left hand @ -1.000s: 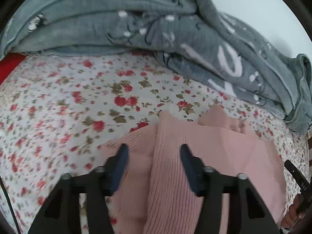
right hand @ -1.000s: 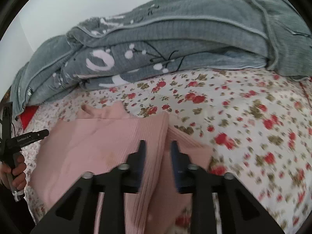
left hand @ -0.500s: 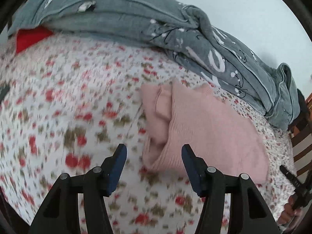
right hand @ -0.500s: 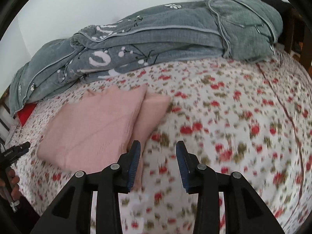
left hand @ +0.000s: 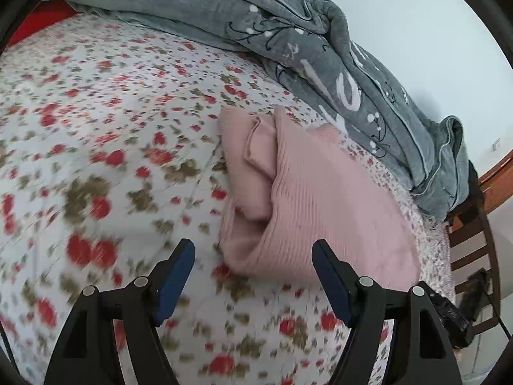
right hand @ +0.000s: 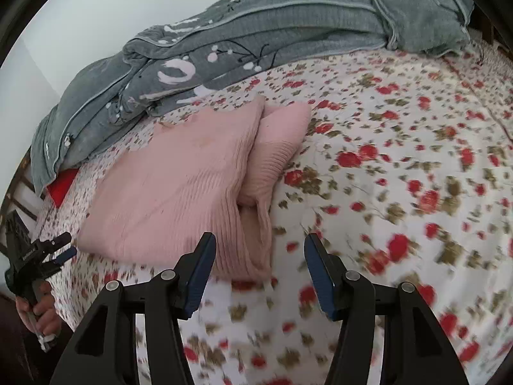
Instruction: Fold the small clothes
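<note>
A pink ribbed knit garment [left hand: 307,199] lies folded in layers on the floral bedsheet [left hand: 96,122]; it also shows in the right wrist view [right hand: 179,186]. My left gripper [left hand: 253,272] is open and empty, hovering just short of the garment's near edge. My right gripper [right hand: 259,266] is open and empty, above the garment's near right corner. The left gripper shows small at the left edge of the right wrist view [right hand: 48,253].
A grey quilt [left hand: 288,32] is heaped along the back of the bed, also in the right wrist view [right hand: 256,25]. A red item [right hand: 61,186] peeks from under it. A wooden chair [left hand: 471,240] stands past the bed's right edge.
Both grippers have pulled back from the pink garment, which now lies folded on the sheet. The right gripper, nearly shut over the garment's edge a second ago, has opened wide.
</note>
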`<state>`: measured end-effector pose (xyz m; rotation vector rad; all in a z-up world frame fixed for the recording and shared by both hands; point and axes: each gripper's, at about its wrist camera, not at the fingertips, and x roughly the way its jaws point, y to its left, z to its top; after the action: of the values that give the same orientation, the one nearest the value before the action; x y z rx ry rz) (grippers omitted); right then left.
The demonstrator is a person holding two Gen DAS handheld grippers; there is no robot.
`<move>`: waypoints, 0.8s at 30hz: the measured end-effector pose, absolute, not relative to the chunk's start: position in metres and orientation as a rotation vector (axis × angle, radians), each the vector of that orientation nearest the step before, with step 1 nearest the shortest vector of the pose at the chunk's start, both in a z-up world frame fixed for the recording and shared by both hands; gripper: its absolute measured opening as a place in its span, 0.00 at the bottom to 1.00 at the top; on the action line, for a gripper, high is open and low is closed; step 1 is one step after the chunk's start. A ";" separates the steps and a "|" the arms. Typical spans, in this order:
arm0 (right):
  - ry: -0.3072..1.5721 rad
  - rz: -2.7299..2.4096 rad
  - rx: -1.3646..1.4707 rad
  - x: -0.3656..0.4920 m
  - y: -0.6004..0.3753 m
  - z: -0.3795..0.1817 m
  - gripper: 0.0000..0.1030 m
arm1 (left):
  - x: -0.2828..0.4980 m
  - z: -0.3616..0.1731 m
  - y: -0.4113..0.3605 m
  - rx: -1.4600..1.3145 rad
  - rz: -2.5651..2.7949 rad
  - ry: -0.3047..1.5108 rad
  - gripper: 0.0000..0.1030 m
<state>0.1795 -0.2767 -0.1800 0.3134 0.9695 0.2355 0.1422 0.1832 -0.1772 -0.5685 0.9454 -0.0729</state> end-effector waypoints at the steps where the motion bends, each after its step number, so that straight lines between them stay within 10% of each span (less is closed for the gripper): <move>1: 0.975 0.237 0.323 0.185 -0.275 -0.183 0.55 | 0.149 -0.181 0.184 -0.580 -0.083 0.951 0.72; 18: 0.977 0.246 0.373 0.260 -0.255 -0.205 0.60 | 0.237 -0.206 0.168 -0.537 -0.150 1.026 0.70; 24: 0.988 0.262 0.412 0.280 -0.254 -0.206 0.51 | 0.245 -0.205 0.171 -0.566 -0.068 1.040 0.43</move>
<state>0.2798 -0.2544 -0.2065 0.4116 0.9875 0.2618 0.2447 0.1707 -0.2053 -0.5659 1.0397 -0.0680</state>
